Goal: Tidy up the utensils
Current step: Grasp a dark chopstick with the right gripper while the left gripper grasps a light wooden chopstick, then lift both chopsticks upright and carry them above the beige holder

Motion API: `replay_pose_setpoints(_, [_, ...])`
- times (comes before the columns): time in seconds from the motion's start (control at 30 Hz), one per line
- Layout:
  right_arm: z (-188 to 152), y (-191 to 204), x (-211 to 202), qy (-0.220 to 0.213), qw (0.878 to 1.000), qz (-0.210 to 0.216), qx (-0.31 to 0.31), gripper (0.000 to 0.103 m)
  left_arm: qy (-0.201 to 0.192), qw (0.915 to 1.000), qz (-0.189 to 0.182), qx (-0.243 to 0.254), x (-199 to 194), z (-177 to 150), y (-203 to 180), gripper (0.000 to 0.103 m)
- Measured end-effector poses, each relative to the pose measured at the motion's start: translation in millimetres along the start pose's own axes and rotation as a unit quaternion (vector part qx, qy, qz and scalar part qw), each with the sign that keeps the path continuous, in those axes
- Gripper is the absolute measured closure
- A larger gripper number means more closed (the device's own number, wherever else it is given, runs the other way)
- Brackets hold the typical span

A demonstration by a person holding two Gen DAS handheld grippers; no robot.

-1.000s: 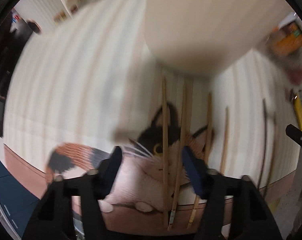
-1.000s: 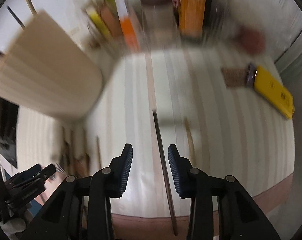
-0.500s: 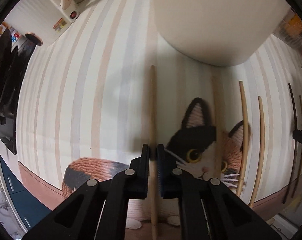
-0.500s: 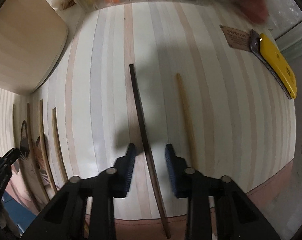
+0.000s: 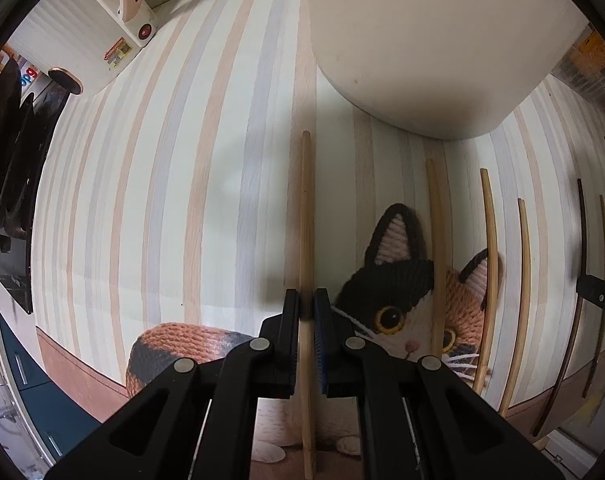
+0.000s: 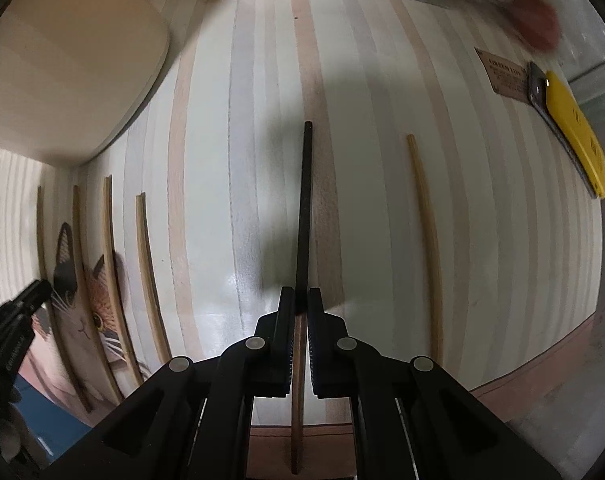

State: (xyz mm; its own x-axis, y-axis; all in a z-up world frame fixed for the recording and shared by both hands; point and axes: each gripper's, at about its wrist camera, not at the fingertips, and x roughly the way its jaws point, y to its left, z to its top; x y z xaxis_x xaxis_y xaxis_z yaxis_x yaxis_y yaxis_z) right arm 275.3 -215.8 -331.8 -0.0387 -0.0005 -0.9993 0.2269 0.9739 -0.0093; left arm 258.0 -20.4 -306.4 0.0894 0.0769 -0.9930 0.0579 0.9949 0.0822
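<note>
Left gripper (image 5: 307,308): pinching a pale bamboo chopstick (image 5: 306,216) over the striped mat (image 5: 162,200).
Right gripper (image 6: 301,306): pinching a dark chopstick (image 6: 304,208).
Right view only: yellow tool (image 6: 578,136).

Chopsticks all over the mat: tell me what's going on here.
A person is sorting chopsticks with two hand-held grippers. The left hand-held gripper is shut on a light wooden chopstick, and the right hand-held gripper is shut on a dark chopstick. More chopsticks lie in a row on the striped mat, some across its cat picture. A cream container stands just beyond them.
</note>
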Motion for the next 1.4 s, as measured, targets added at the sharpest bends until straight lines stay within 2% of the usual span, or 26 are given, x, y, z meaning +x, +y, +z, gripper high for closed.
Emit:
replay_pose_setpoints(0.3, [15,-3,2,0.004,1.0,-0.013,-0.004,0.096,0.003,0.9999,-0.01,-0.011,2,11,8,0.098])
replay_pose_setpoints(0.47, [19,23,9,0.002,1.0,0.02,-0.023,0.096,0.01,0.9995,-0.022,-0.019,3,12,8,0.098])
replay_pose_setpoints(0.67, [20,34,11,0.011,0.999,0.018,-0.035,0.096,0.011,0.9995,-0.025,-0.016,6,15,9,0.098])
replay_pose_setpoints(0.87, [30,26,10,0.018,0.999,0.023,-0.031,0.096,0.011,0.9996,-0.023,-0.014,8,20,12,0.098])
replay_pose_setpoints(0.97, [28,29,10,0.014,0.999,0.024,-0.028,0.096,0.005,0.9993,-0.022,-0.028,7,23,10,0.098])
replay_pose_setpoints(1.07, [25,26,11,0.006,0.999,0.029,-0.022,0.097,-0.021,0.9993,0.007,-0.03,1,22,13,0.098])
replay_pose_setpoints(1.13, [25,13,8,-0.004,0.999,0.038,-0.018,0.097,-0.036,0.9989,0.012,-0.026,-8,21,14,0.098])
replay_pose_setpoints(1.4, [6,5,-36,-0.085,0.994,0.061,-0.018,0.097,-0.122,0.9921,0.023,-0.019,-74,13,16,0.098])
